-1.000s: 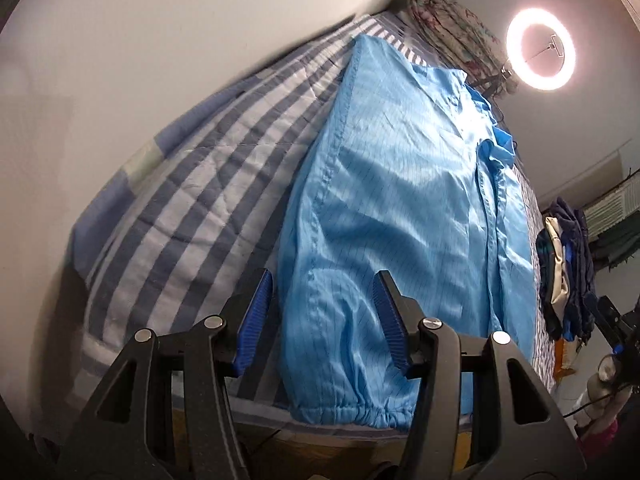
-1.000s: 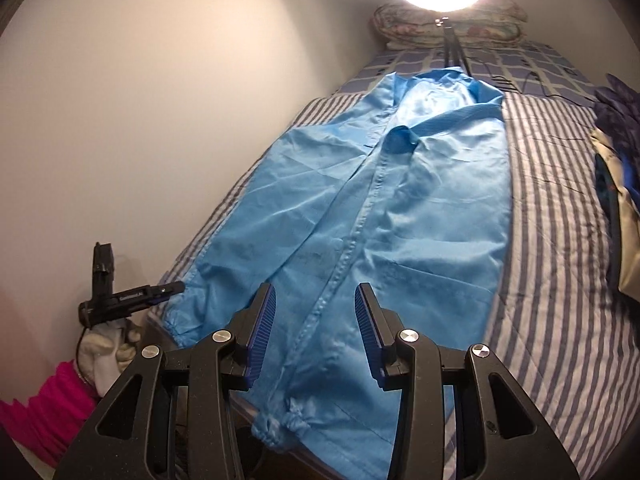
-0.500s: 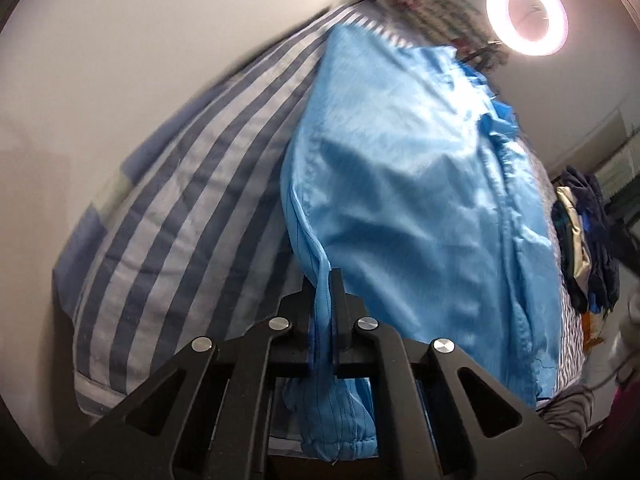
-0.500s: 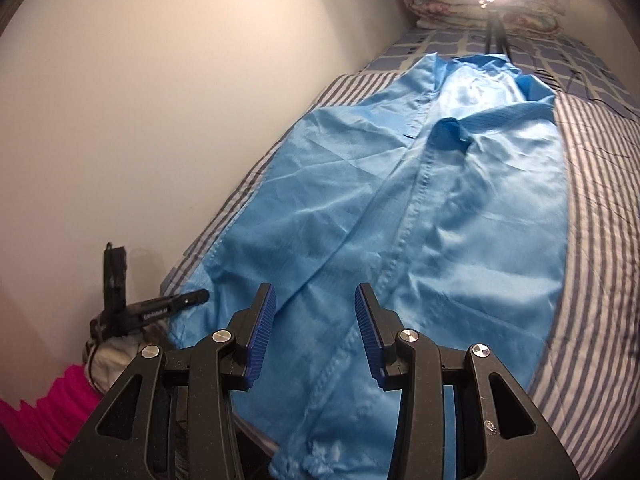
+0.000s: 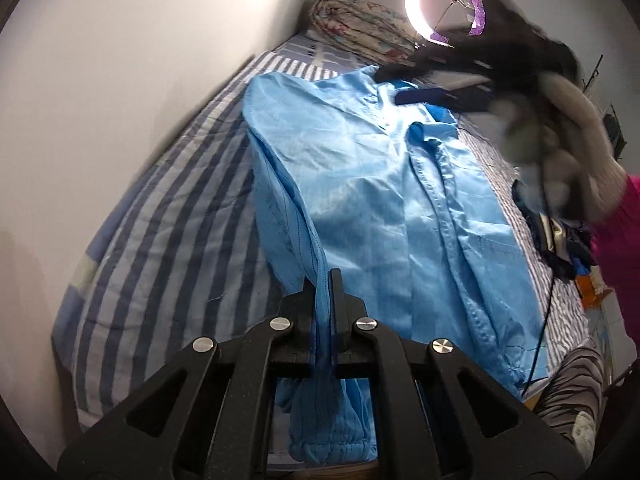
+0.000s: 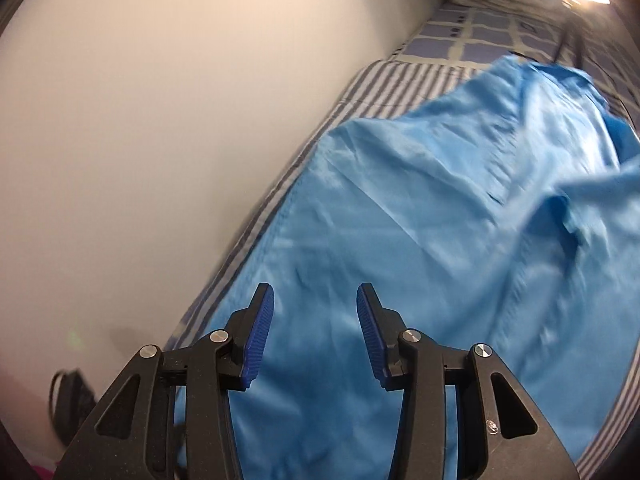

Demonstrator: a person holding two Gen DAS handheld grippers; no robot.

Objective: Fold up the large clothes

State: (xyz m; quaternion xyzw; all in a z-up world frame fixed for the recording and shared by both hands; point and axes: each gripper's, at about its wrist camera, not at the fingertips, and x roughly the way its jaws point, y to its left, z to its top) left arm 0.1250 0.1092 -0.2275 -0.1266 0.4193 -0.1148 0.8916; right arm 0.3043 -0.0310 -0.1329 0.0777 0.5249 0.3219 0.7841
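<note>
A large light-blue garment (image 5: 380,208) lies lengthwise on a blue-and-white striped bed (image 5: 168,248). My left gripper (image 5: 323,280) is shut on the garment's left edge near the elastic cuff (image 5: 332,446), lifting a ridge of cloth; the cuff hangs below the jaws. My right gripper (image 6: 315,304) is open and empty, hovering above the garment (image 6: 420,240) on its wall side. In the left wrist view the right gripper (image 5: 424,98) appears blurred over the garment's far collar end, held by a gloved hand (image 5: 568,152).
A white wall (image 5: 120,60) runs along the bed's left side. A rolled floral quilt (image 5: 360,28) and a ring light (image 5: 444,12) stand at the bed's head. A pile of dark clothes (image 5: 560,240) lies at the right edge. A cable (image 5: 540,312) hangs there.
My left gripper closed on the garment's left edge and lifted it. My right gripper, still open, moved forward and up along the garment toward the head of the bed.
</note>
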